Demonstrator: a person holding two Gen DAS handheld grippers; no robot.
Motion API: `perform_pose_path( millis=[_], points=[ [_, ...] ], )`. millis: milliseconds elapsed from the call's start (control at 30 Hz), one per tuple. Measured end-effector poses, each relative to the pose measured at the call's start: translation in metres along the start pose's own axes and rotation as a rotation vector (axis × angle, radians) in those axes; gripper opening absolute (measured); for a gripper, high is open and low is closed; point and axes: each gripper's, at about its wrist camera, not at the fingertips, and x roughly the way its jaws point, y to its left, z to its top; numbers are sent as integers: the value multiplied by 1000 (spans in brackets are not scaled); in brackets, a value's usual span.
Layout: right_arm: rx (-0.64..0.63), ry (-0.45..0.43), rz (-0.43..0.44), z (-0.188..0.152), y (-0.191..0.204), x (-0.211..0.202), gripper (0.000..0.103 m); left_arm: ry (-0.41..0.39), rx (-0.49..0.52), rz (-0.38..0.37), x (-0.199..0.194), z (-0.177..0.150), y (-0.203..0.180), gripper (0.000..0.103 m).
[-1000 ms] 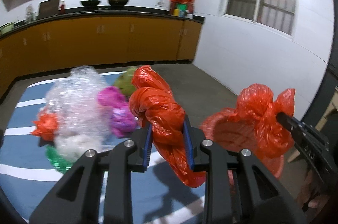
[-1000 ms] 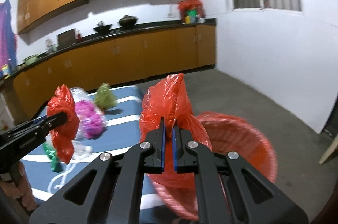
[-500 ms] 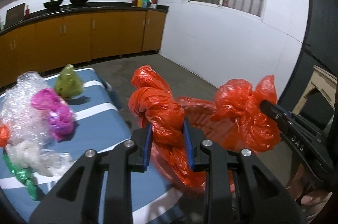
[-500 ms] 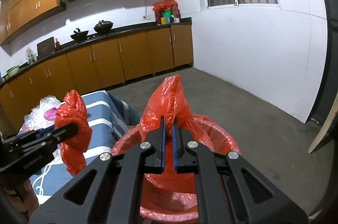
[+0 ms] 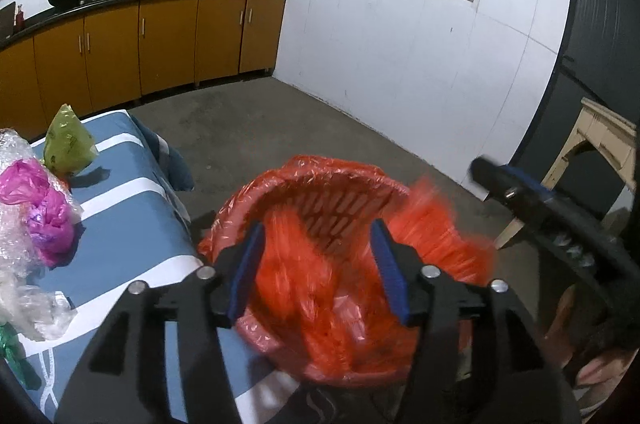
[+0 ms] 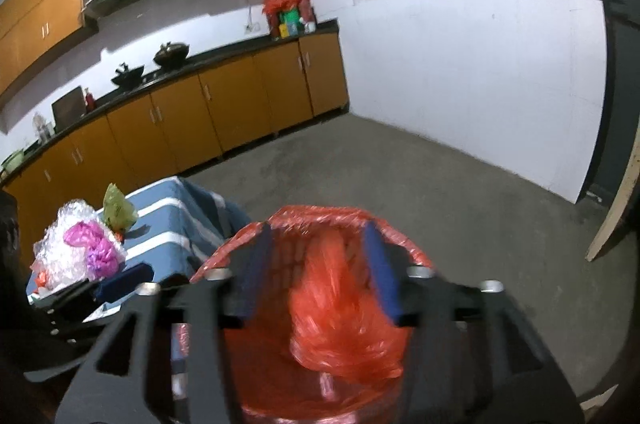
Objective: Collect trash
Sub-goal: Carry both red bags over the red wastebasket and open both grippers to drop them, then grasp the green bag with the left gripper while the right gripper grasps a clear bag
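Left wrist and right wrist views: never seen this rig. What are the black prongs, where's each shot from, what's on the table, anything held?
No robot here: a person carries a two-finger tool in each hand, with a fisheye camera on each looking out along its fingers. The black prongs with blue pads are the left tool and the right tool. Both hang over a red-lined trash basket. Their jaws are opening and grip nothing; blurred red plastic bags show between them, dropping into the basket. On the blue striped tablecloth lie bubble wrap, a pink bag, a green bag and clear plastic.
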Motion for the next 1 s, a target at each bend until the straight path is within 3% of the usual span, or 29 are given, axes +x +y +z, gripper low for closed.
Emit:
perform_pose_path(
  millis=[133,167,200,300,467,767,1000],
  points=[
    [-38,-21,-45,1,-6,-7,53,9,-25,37,-1,-5,13,57],
    [-48,-33,-63,0,-6,-10,58,3,-39,59,-4,-8,20,58],
    [-59,-48,-85,1,-6,-13,69,-6,-47,82,-8,-9,23,61],
    [-93,-77,-92,5,1,-18,81,-49,-59,173,-26,-14,35,71],
    [-111,-105,-38,8,15,-23,83,-88,-66,317,-59,-24,63,76],
    [-117,-60,106,2,63,-13,83,-142,-164,578,-128,-52,134,77],
    [-161,-22,197,-18,114,-6,83,-100,-283,724,-155,-86,191,77]
  ],
)
